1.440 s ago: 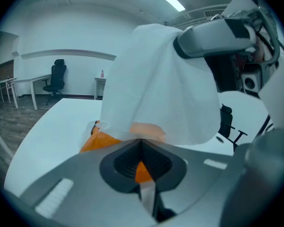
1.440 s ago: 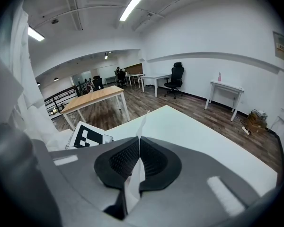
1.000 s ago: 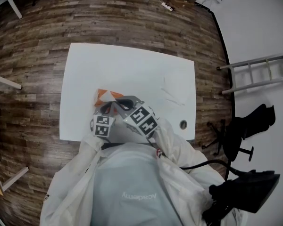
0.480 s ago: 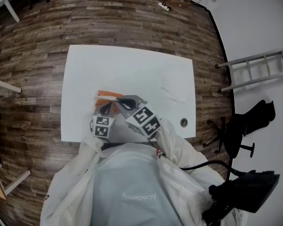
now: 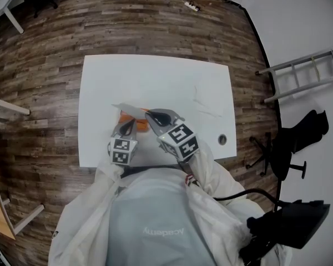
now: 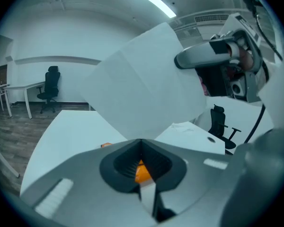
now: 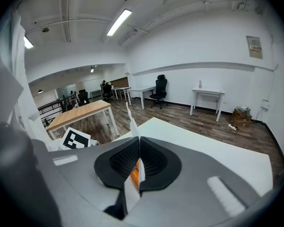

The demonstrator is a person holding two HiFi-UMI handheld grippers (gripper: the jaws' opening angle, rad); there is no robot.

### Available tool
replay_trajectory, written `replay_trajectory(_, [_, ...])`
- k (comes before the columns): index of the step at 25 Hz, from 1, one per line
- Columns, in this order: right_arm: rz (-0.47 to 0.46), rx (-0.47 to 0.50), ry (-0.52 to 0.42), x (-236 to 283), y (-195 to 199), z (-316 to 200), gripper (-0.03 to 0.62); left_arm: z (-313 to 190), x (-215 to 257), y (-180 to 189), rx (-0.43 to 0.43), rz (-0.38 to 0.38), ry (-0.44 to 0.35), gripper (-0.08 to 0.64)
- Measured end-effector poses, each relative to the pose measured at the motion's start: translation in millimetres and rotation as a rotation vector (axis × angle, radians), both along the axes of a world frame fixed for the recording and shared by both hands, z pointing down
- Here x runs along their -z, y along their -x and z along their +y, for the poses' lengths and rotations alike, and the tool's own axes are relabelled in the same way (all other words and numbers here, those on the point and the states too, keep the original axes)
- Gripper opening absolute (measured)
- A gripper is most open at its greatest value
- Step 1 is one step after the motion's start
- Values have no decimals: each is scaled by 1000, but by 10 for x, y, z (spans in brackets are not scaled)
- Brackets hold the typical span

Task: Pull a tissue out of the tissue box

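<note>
Left gripper [image 6: 141,142] and right gripper [image 7: 139,139] clamp one tissue [image 6: 142,84].

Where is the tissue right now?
In the head view the tissue spans between the left gripper and right gripper, both pinching it, over the orange box on the table.

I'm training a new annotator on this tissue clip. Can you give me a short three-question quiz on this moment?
1. True or false: the left gripper and the right gripper are both shut on the tissue.
2. What colour is the tissue box? A blue, B orange, C green.
3. Fill in: the tissue box stands on a white ____.
Key: 1 true; 2 B; 3 table.
</note>
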State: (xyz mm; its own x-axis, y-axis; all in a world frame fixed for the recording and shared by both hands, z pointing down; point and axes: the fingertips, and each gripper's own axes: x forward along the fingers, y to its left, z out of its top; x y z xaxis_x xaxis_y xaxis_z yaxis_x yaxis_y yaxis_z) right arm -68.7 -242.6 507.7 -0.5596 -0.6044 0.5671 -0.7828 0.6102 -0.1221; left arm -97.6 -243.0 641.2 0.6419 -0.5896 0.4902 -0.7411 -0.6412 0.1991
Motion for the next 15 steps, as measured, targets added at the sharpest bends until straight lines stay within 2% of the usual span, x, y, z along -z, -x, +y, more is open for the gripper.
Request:
replay_trajectory(8, [-85, -132, -48, 55, -72, 40, 3, 64, 112, 258, -23, 4, -32, 0])
replay_trajectory(15, [-88, -224, -86, 51, -293, 74, 3, 68, 208, 321, -20, 10, -33, 0])
